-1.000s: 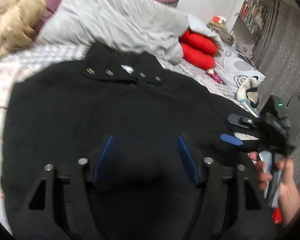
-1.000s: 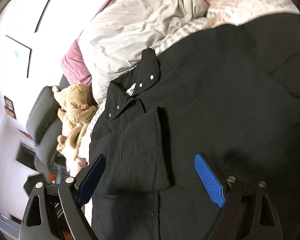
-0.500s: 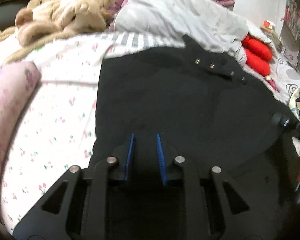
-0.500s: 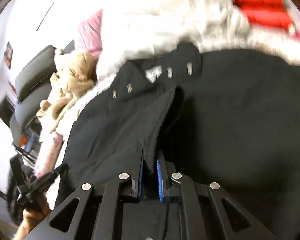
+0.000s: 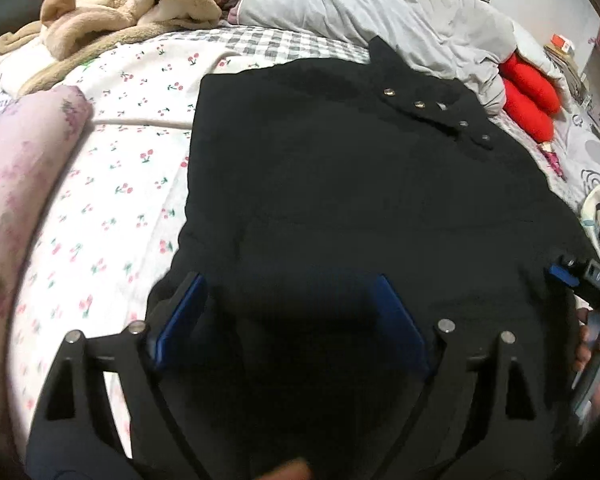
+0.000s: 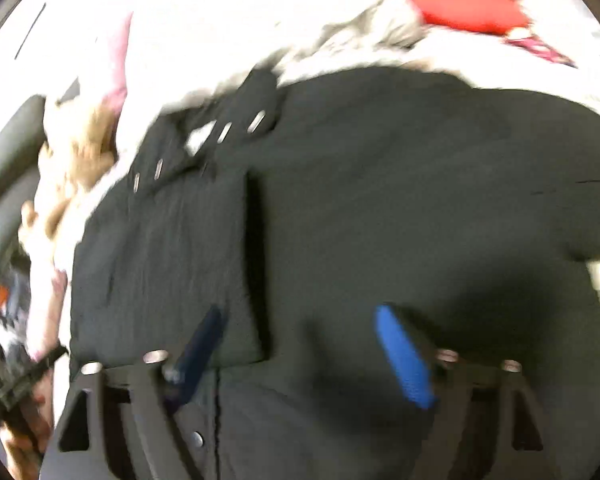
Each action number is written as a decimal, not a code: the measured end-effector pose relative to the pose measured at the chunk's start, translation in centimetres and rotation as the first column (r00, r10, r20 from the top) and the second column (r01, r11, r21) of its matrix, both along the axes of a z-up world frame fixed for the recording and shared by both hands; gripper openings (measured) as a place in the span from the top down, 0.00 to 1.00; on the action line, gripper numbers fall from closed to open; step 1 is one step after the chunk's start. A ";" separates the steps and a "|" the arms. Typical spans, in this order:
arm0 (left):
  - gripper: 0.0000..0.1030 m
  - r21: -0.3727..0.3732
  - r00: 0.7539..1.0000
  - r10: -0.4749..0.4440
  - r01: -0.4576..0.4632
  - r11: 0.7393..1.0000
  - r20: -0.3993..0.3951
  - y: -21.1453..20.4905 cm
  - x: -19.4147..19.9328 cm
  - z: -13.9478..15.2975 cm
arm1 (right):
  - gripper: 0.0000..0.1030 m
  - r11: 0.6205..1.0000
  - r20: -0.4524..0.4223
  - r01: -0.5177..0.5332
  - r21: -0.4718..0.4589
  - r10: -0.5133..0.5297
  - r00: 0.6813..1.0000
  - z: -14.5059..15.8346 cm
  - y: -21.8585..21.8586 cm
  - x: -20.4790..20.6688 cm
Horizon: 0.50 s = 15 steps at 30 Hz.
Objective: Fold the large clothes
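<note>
A large black jacket lies spread flat on the bed, its snap-button collar at the far end. My left gripper is open just above the jacket's near left part, holding nothing. The right gripper shows at the right edge of this view. In the blurred right wrist view the jacket fills the frame, with a folded-in panel on its left. My right gripper is open over the panel's lower edge, empty.
The bed has a cherry-print sheet. A rolled pink blanket lies at the left, a beige plush heap at the far left, a grey duvet behind the collar, and red cushions at the right.
Both grippers were shut on the jacket half a second ago and have opened, letting the fabric go. The folded panel now lies flat. The right view is blurred by motion.
</note>
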<state>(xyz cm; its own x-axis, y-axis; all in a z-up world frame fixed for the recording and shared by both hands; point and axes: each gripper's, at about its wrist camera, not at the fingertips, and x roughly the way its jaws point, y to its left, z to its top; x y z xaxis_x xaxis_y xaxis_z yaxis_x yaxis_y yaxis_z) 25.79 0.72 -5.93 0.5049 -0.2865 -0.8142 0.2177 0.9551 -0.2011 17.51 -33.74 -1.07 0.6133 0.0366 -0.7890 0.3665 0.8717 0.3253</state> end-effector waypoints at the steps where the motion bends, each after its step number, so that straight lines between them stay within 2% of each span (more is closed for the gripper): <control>1: 0.13 -0.005 1.000 0.000 0.000 1.000 -0.026 -0.1 -0.7 0.6 | 0.18 0.999 0.007 0.039 0.012 -0.039 0.999 1.0 -1.9 -1.5; 3: 0.03 -0.007 0.999 0.005 -0.005 1.000 -0.054 -0.1 -2.5 1.6 | 0.18 0.994 0.001 0.108 0.035 -0.108 0.994 2.1 -5.4 -3.9; 7: 0.01 -0.034 0.999 -0.004 0.003 0.999 -0.048 -0.1 -6.6 3.3 | 0.18 0.962 0.001 0.264 0.068 -0.264 0.964 2.8 -11.4 -10.0; 9: 0.01 -0.081 0.999 -0.002 -0.002 0.997 -0.054 0.2 -8.2 3.7 | 0.18 0.927 -0.005 0.363 0.096 -0.364 0.931 2.5 -15.0 -14.0; 10: 0.01 -0.112 0.998 0.001 -0.008 0.994 -0.061 0.4 -8.9 3.7 | 0.18 0.915 -0.008 0.392 0.100 -0.393 0.920 2.4 -15.9 -14.5; 12: 0.01 -0.160 0.997 0.005 -0.017 0.987 -0.075 0.5 -9.6 3.4 | 0.18 0.866 -0.021 0.488 0.106 -0.489 0.872 1.9 -19.1 -17.6; 15: 0.01 -0.220 0.996 0.007 -0.027 0.975 -0.088 0.5 -9.7 2.7 | 0.18 0.817 0.015 0.555 0.159 -0.564 0.826 1.6 -22.0 -20.4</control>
<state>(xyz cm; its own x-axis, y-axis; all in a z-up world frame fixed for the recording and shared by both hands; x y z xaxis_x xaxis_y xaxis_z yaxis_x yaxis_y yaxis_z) 16.08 1.25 -3.22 0.4416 -0.4558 -0.7728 0.1744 0.8885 -0.4243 -2.92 -55.72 0.56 0.6073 -0.2188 -0.7638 0.7531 0.4649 0.4656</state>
